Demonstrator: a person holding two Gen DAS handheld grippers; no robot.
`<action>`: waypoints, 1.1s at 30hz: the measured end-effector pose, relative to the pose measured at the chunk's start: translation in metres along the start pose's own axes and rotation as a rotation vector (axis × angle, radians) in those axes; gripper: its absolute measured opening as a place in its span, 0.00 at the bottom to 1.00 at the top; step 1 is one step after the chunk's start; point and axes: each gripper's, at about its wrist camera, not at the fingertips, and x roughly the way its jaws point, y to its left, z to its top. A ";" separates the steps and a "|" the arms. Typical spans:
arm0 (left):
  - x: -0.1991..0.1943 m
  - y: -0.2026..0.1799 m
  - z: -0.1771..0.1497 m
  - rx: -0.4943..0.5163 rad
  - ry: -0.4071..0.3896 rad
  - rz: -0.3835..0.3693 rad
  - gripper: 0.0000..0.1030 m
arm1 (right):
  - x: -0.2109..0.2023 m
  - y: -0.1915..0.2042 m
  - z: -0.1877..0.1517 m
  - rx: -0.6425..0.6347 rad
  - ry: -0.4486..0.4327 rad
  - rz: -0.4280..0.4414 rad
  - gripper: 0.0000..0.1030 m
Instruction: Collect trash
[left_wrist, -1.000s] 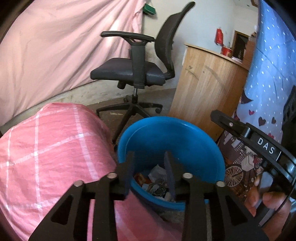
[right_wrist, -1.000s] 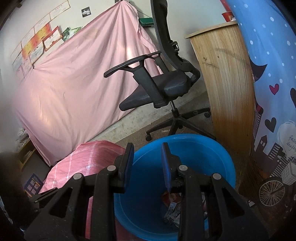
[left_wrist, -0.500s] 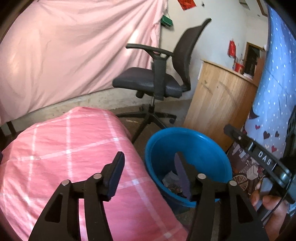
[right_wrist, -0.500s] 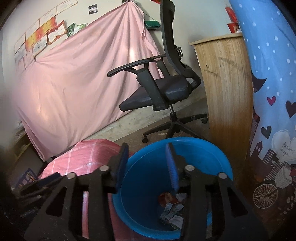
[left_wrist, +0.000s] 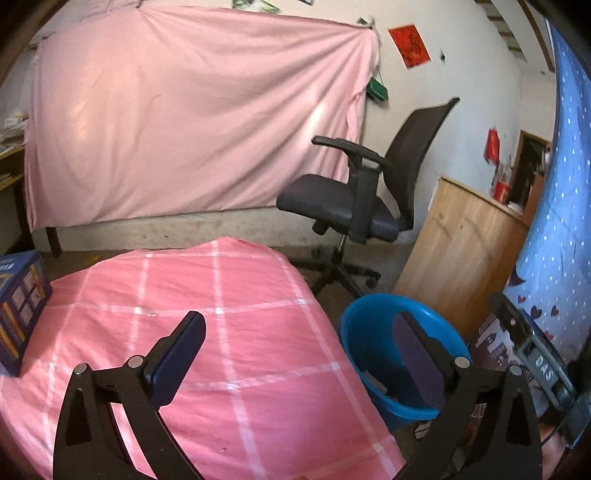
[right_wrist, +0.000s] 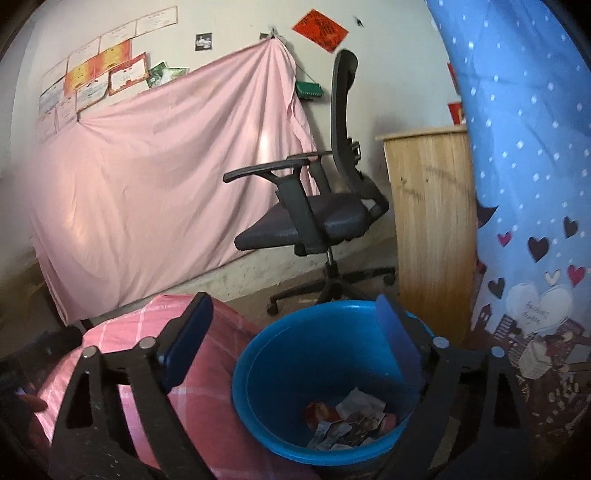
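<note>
I see a big pink sheet hanging on the wall at 12 o'clock. Below it, the pink checked blanket fills my left view from 9 o'clock down to 6 o'clock. A black office chair stands on the floor at 2 o'clock, with a wooden cabinet beside it at 3 o'clock. A blue cloth with white dots and hearts hangs along the right edge.

The blue bucket sits on the floor between the blanket and the cabinet, just beside the blanket's edge. In my right view it is at 6 o'clock. The trash, some crumpled papers and wrappers, lies at the bottom of it.

My left gripper is spread wide and holds nothing. One finger is over the blanket and the other over the bucket. My right gripper is spread wide too, empty, over the bucket's rim.

A blue box sits on the blanket at 9 o'clock.
</note>
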 end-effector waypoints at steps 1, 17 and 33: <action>-0.003 0.002 0.000 -0.006 -0.002 0.006 0.96 | -0.004 0.001 -0.002 -0.004 -0.005 -0.002 1.00; -0.075 0.015 -0.053 0.004 -0.131 0.061 0.97 | -0.087 0.010 -0.036 -0.040 -0.114 0.006 1.00; -0.148 0.030 -0.083 0.039 -0.209 0.084 0.98 | -0.173 0.051 -0.051 -0.109 -0.167 0.025 1.00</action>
